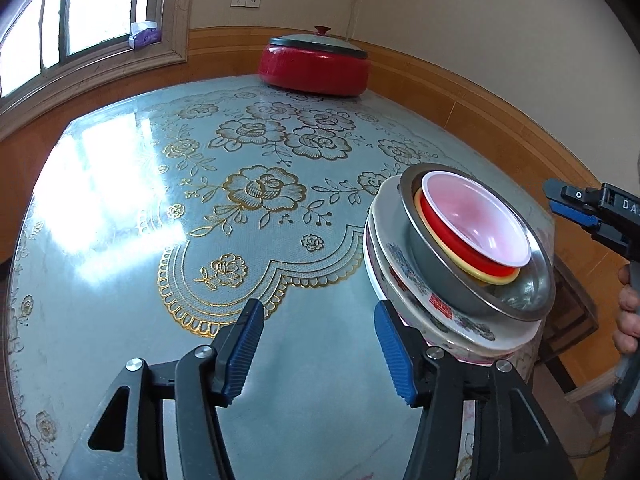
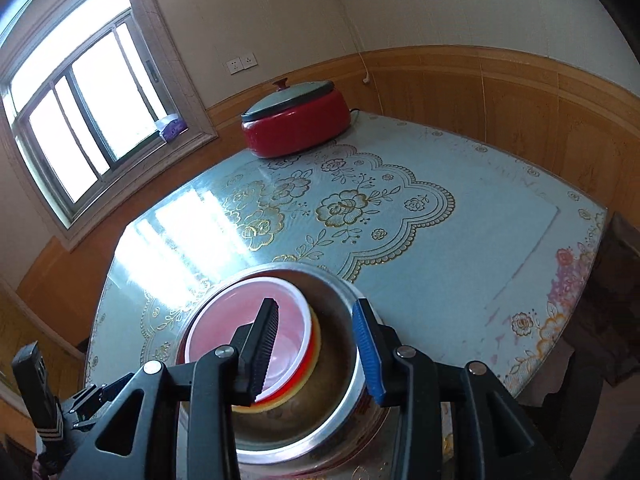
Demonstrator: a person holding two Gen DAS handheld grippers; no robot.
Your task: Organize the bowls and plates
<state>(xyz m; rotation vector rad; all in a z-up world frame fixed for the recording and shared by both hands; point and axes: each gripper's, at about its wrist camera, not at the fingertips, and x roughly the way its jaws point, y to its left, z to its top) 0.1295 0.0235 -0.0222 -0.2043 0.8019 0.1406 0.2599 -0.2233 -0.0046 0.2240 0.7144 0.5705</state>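
A stack stands near the table's right edge in the left wrist view: flowered plates [image 1: 404, 280] at the bottom, a steel bowl [image 1: 520, 292] on them, then a yellow-rimmed red bowl [image 1: 440, 224] with a white plastic bowl [image 1: 476, 220] inside. My left gripper [image 1: 320, 354] is open over bare tablecloth, just left of the plates. In the right wrist view my right gripper [image 2: 318, 350] hovers open above the steel bowl [image 2: 336, 360] and white bowl [image 2: 224, 320], holding nothing. From the left wrist view the right gripper [image 1: 580, 208] is to the right of the stack, apart from it.
A red lidded pot [image 1: 314, 68] sits at the table's far edge by the wood-panelled wall. The blue flowered tablecloth [image 1: 120, 240] is glossy with window glare. A hand [image 1: 628, 312] holds the right gripper's handle. The table's right edge [image 2: 592, 280] drops off beside the stack.
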